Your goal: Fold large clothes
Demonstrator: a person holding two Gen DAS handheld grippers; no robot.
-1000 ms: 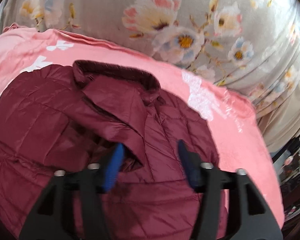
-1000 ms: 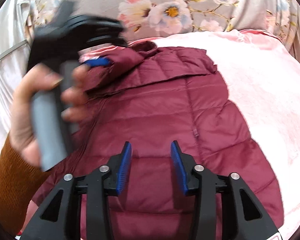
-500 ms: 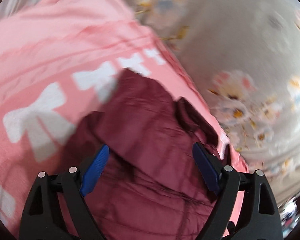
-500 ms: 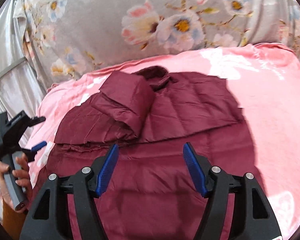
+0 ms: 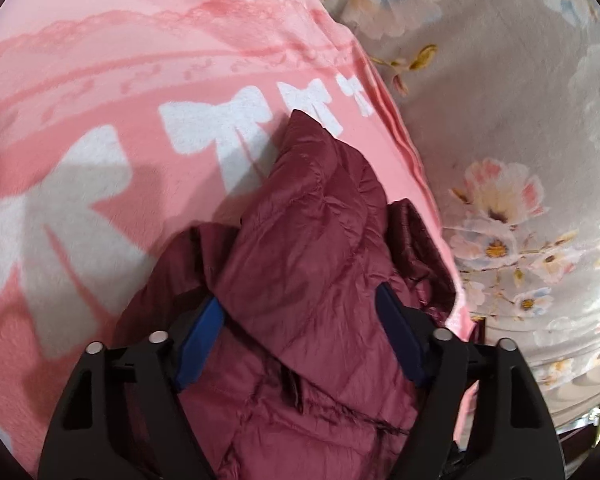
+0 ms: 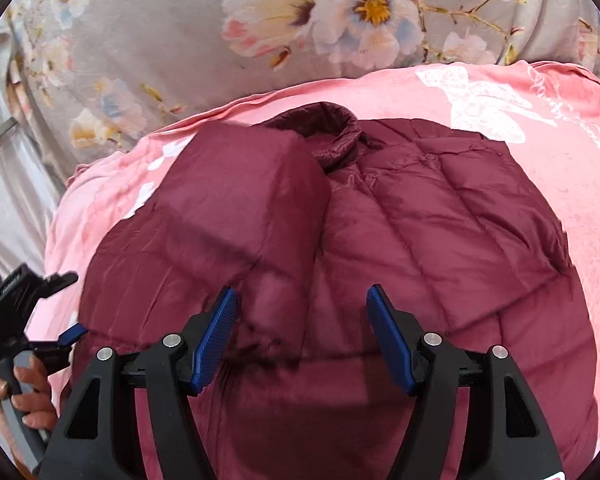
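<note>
Lying on a pink blanket [image 6: 560, 184] with white bow prints, the dark red quilted jacket [image 6: 420, 240] is spread with its collar [image 6: 324, 120] at the far side, near a grey flowered cloth [image 6: 172, 40] behind the bed. One sleeve [image 6: 240, 200] is folded over the chest part on the left, and its surface looks smooth and a little shiny. The right half of the jacket shows square stitched panels and lies flat.

The right tool [image 6: 302, 340] hangs over the near part of the jacket with its blue pads wide apart, and it holds nothing. The left tool [image 5: 298, 340] is open wide too; a raised fold of the jacket [image 5: 312, 248] sits between its blue pads, but I cannot tell if the pads touch the fabric. In the right wrist view, the left tool [image 6: 66, 304] is at the left edge of the jacket, held by the person's hand [image 6: 24, 392].
</note>
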